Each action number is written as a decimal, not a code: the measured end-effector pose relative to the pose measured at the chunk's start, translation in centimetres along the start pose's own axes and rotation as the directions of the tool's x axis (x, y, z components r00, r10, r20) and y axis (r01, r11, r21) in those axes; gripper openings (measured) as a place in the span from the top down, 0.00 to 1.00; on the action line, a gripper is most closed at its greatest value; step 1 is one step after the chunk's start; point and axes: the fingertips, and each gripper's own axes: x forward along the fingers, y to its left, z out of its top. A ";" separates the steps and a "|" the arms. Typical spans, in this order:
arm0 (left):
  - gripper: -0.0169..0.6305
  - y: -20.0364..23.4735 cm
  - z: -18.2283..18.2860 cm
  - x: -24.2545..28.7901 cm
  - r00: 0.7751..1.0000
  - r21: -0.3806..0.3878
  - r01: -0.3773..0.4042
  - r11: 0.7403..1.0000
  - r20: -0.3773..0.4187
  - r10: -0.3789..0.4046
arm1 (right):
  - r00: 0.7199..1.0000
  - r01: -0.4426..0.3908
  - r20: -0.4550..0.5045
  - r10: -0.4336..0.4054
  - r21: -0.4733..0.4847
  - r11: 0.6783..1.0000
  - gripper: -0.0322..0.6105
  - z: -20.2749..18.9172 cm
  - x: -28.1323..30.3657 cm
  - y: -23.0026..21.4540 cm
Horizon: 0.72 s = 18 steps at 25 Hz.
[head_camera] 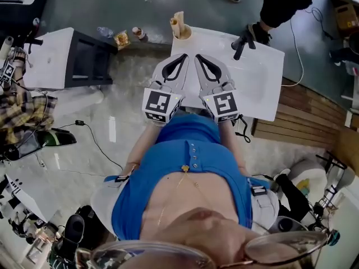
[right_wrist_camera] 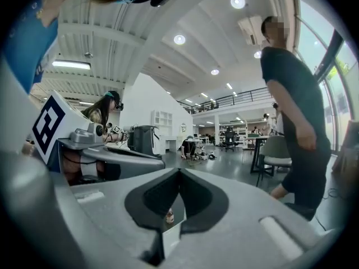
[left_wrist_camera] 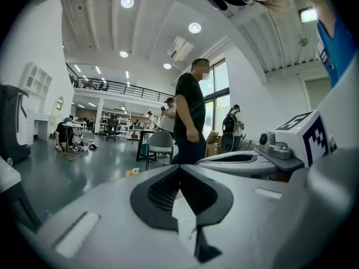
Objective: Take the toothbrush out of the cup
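White table [head_camera: 263, 86] with cup [head_camera: 182, 33] (grey floor [head_camera: 140, 4])

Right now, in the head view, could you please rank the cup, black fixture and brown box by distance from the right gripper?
1. Cup, just ahead of the right gripper, at the white table's far-left corner.
2. Black fixture, farther right on the table.
3. Brown box, off the table at the far right.

No readable text, labels, numbers in any view.
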 end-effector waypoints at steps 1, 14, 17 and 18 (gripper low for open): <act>0.97 0.6 -0.2 0.1 1.000 -0.003 0.007 1.000 -0.006 -0.007 | 1.000 0.011 -0.005 -0.011 0.004 1.000 0.95 -0.2 0.5 -0.1; 0.97 5.7 -2.0 1.3 0.995 -0.025 0.087 0.996 -0.039 -0.088 | 0.995 0.091 -0.050 -0.091 -0.005 0.996 0.95 -1.5 5.4 0.5; 0.97 5.8 -1.5 1.8 0.995 -0.031 0.086 0.996 -0.043 -0.087 | 0.993 0.101 -0.053 -0.102 -0.008 0.995 0.95 -1.4 5.4 0.2; 0.97 5.8 -1.3 1.9 0.996 -0.034 0.082 0.996 -0.045 -0.083 | 0.993 0.102 -0.053 -0.102 -0.009 0.995 0.95 -1.4 5.3 0.1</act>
